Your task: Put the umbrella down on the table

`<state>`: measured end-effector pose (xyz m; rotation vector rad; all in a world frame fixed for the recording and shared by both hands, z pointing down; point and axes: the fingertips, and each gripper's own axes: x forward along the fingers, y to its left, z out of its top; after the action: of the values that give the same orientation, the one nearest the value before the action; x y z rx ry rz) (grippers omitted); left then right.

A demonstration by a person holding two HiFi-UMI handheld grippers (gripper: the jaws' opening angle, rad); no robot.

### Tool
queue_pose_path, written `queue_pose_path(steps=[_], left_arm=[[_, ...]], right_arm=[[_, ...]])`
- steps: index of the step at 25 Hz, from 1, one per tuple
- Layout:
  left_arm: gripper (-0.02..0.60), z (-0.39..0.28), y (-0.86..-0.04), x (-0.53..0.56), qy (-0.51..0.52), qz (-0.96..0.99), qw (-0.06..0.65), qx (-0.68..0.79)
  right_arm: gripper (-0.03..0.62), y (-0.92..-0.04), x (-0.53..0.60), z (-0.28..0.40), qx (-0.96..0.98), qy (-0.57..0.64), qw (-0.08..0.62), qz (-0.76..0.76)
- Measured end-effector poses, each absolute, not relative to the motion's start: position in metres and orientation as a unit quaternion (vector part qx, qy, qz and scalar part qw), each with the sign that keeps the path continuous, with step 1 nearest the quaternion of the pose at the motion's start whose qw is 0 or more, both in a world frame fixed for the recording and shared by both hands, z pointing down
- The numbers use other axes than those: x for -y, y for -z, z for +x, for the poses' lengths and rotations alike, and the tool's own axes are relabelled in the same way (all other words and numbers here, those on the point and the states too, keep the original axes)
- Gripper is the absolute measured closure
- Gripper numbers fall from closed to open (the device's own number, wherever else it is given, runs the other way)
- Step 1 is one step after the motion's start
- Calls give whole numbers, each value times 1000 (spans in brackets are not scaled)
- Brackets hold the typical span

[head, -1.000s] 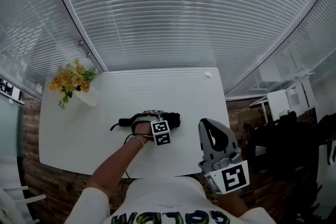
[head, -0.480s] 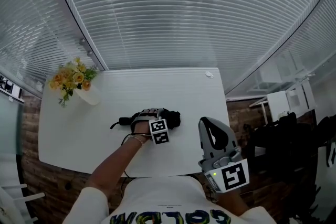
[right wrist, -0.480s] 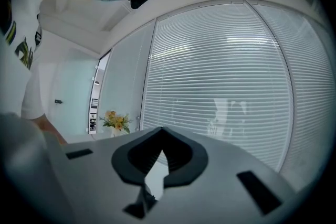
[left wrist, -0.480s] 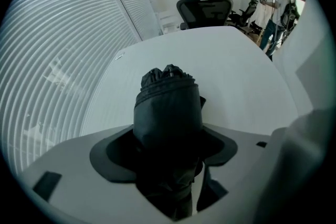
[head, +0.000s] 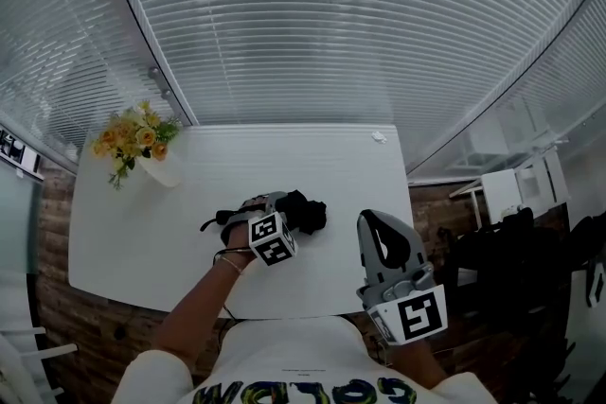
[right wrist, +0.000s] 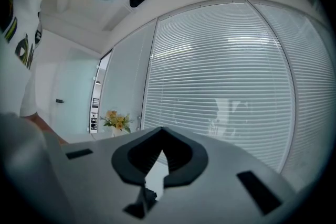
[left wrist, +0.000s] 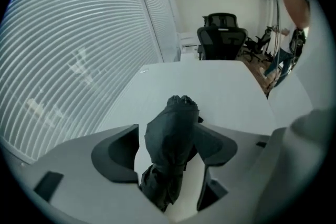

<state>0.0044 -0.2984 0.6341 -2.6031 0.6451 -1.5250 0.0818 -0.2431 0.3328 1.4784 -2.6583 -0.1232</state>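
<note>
The folded black umbrella lies flat on the white bench, about mid-bench and well in from every edge, its handle end toward 9 o'clock. The left gripper hangs over it. Its fingers have just been opening and stand spread, with the umbrella between them and a gap showing at the one finger.

The right gripper hangs at 4 o'clock over the bench's near right corner, its fingers pressed together on nothing.

Bare bench lies open toward 12 o'clock and 9 o'clock. A vase of yellow flowers fills the 10 o'clock corner, and a small white thing sits at the 1 o'clock corner.

Yellow lettering on the person's shirt is cut off and unreadable.
</note>
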Motion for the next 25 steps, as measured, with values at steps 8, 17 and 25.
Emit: queue_pose_path(steps=[8,17,25], left_arm=[[255,-13,-528,302,262,-907,-67,-322],[357,-61,-419,284,42,-898,-88,-428],[495,-100,-370,255,-30,-869,-72,-489]], right_arm=[[585,-332,245,74,875,42,53,480],[585,-331,243,69,877,46,56,475],[585,-338,242,62,881,44,62,468]])
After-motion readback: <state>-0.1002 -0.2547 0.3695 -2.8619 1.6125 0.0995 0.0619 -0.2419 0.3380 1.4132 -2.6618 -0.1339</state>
